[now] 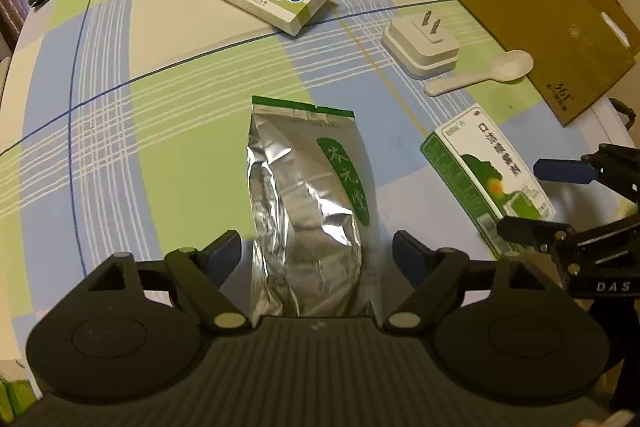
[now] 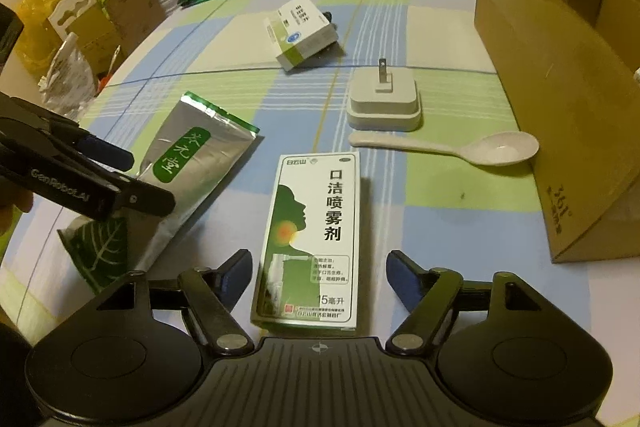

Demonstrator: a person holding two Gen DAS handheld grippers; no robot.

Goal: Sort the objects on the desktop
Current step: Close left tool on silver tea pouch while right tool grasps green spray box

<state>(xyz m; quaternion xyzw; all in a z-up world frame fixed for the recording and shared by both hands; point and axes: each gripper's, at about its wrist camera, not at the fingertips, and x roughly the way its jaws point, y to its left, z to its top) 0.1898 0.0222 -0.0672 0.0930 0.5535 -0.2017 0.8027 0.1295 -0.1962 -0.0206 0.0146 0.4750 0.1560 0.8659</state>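
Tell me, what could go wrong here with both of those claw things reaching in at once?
The left gripper is open around a crinkly foil pouch; soft foil may buckle or slip when squeezed. The right gripper is open around the spray box, and the two tools are close together, so they might bump as they lift. The spoon and plug adapter lie just beyond the box and could get nudged.
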